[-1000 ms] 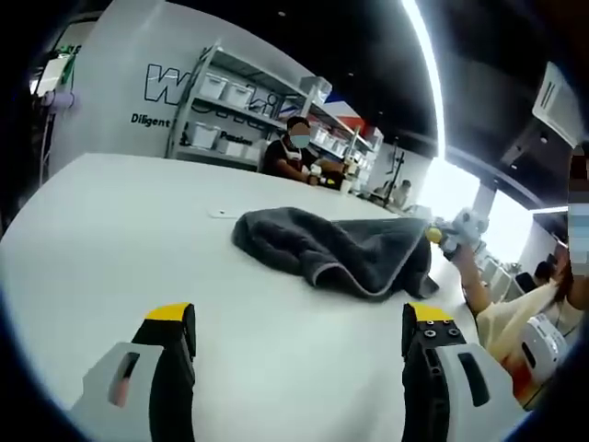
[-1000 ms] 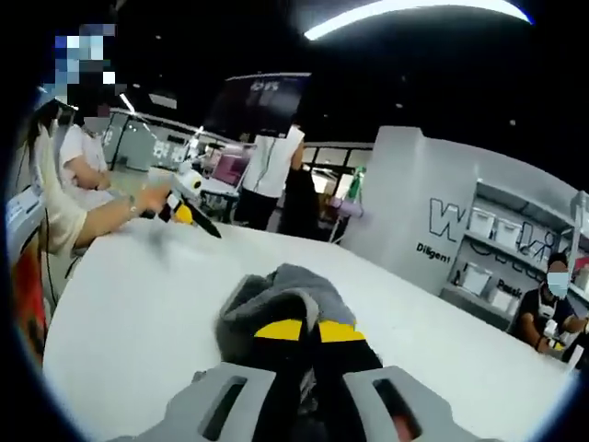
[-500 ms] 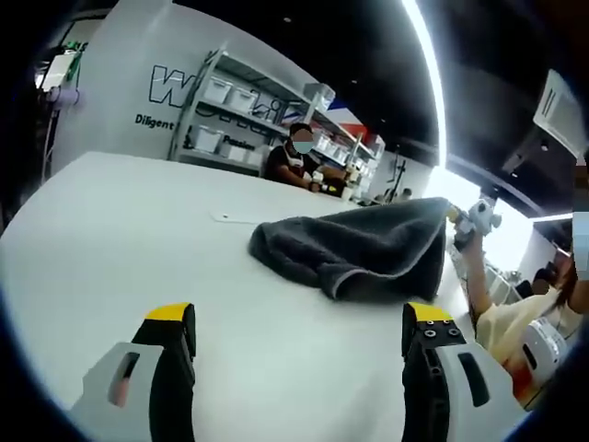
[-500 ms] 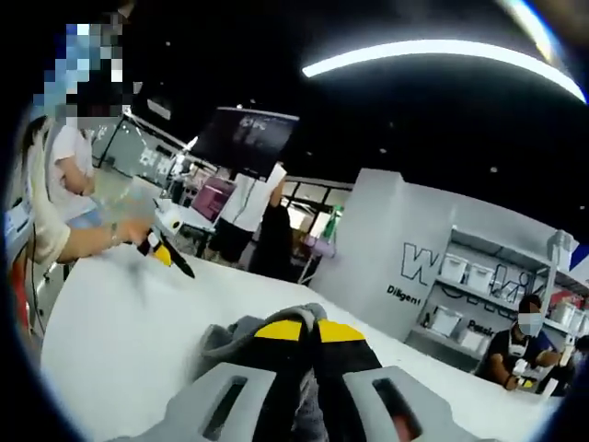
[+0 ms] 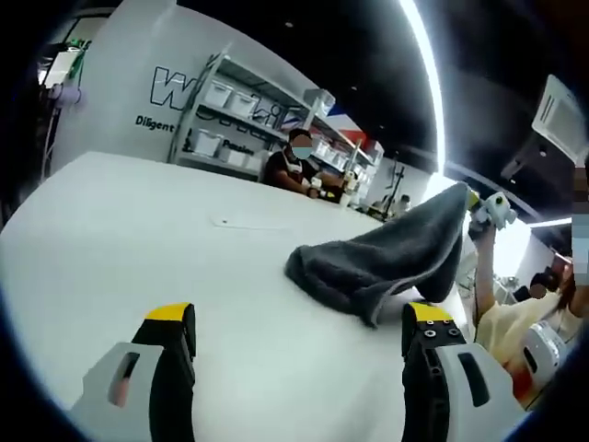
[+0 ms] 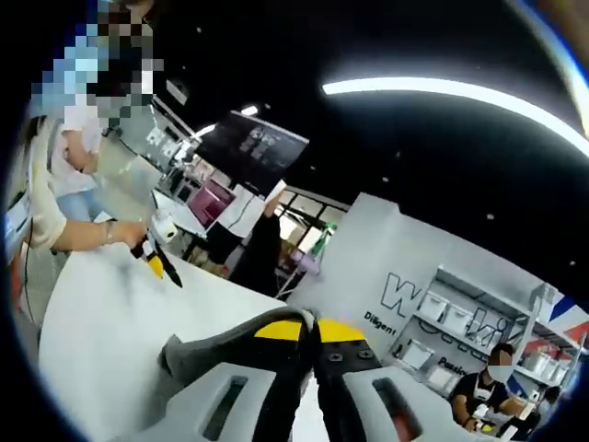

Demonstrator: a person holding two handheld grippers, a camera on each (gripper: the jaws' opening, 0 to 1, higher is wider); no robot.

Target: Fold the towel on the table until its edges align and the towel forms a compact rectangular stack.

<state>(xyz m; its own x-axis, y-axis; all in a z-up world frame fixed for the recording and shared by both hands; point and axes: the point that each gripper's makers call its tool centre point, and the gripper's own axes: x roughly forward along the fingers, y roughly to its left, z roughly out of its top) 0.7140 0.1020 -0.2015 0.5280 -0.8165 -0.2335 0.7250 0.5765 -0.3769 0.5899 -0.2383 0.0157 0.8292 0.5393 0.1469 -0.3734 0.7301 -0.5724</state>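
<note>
A dark grey towel (image 5: 386,262) lies bunched on the white table (image 5: 138,239), with one corner lifted high to the right. My right gripper (image 5: 474,204) holds that raised corner. In the right gripper view the right gripper (image 6: 311,324) is shut on the towel (image 6: 207,345), grey cloth hanging below its yellow-tipped fingers. My left gripper (image 5: 299,318) is open over the bare table, short of the towel, with nothing between its fingers.
A grey wall with lettering and shelves of white bins (image 5: 216,92) stands behind the table. A seated person (image 5: 294,161) is at the far edge. The person's sleeve (image 5: 511,318) shows at right. A small white scrap (image 5: 221,221) lies on the table.
The right gripper has risen and pulled the towel corner up and to the right. The towel's bulk has slid right across the table. The left gripper has stayed put.
</note>
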